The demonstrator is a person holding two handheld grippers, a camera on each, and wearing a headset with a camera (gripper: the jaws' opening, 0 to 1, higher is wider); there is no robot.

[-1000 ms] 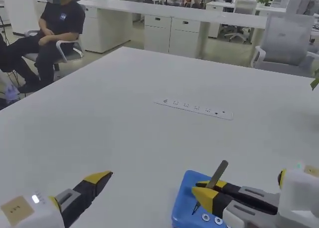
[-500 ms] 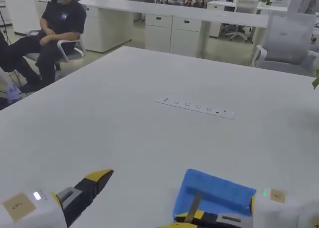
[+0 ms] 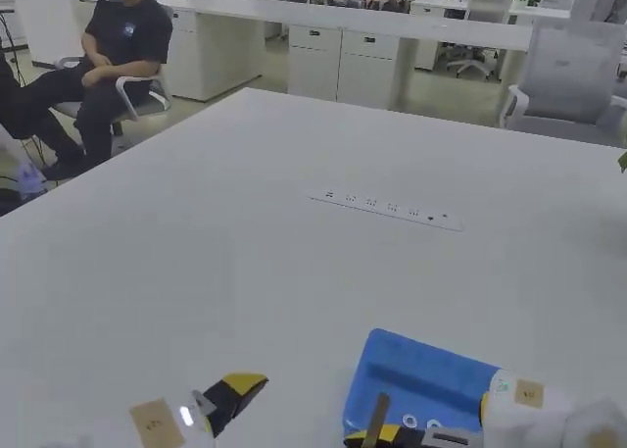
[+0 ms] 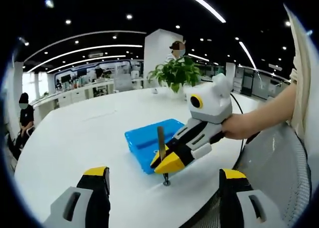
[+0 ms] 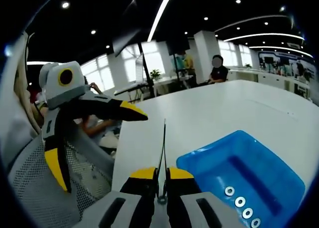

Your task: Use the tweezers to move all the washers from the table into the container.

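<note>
My right gripper (image 5: pixel 160 175) is clenched on the springy tweezers (image 5: pixel 162 143), my left gripper (image 4: pixel 163 172) has its jaws released; I'd nip these light, slippery washers (image 5: pixel 239 201) by the rim.

Our head cam sits high, tilted fwd & down over the table (image 3: pixel 245 232), w/ office desks (image 3: pixel 338 51) beyond. The container (image 3: pixel 421 374) and left gripper (image 3: pixel 240 387) lie at its bottom edge. Our left gripper view sits low by the table, facing across at the right gripper (image 4: pixel 168 164), v. close. Our right gripper view looks along the tweezers (image 5: pixel 163 140) between its jaws, container near at lower right. All 3 share the container; head & right gripper views both catch the washers (image 5: pixel 239 201).
</note>
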